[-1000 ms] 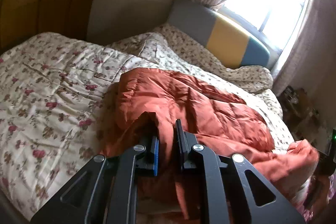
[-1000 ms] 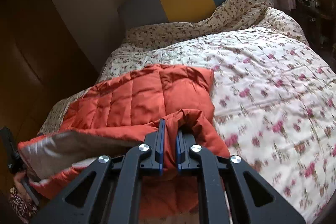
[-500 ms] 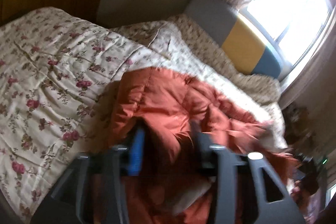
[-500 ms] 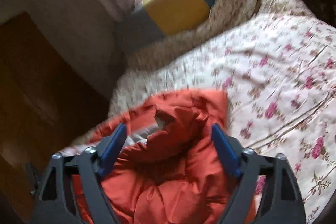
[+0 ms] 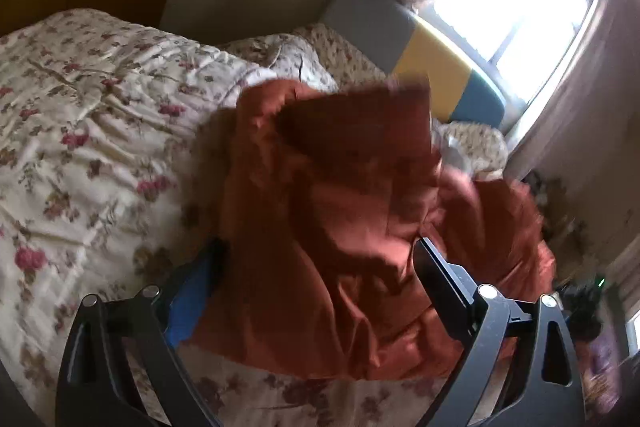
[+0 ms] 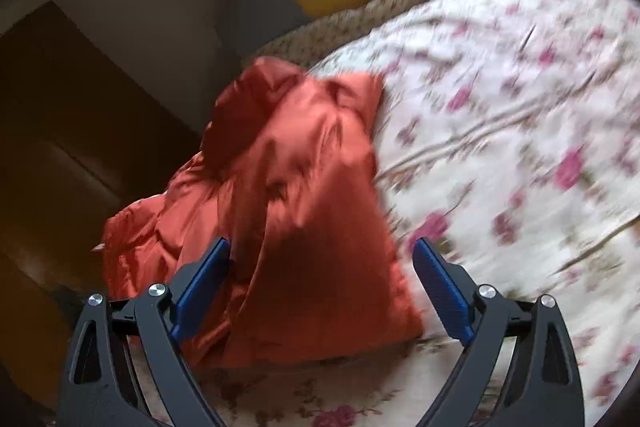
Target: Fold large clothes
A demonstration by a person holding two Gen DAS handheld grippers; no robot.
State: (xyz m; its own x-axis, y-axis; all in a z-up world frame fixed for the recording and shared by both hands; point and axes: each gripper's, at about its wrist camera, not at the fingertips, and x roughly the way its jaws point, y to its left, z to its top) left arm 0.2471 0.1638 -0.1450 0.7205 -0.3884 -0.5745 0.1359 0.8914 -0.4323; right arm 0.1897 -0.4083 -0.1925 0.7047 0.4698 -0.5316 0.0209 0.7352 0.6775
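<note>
Jacket dropped rumpled near bed edge, fold unfinished; left gripper opening, right gripper wide, neither pinching cloth.

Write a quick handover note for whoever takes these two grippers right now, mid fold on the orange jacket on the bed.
Left gripper: jaws opening, orange jacket between them but not pinched.
Right gripper: open wide, jacket fabric between the pads, not gripped.
Jacket lies bunched on the floral quilt near the bed's edge, folded roughly over itself.
Done: nothing is held.
Left: check the fold, square and flatten it, likely fold again.
</note>
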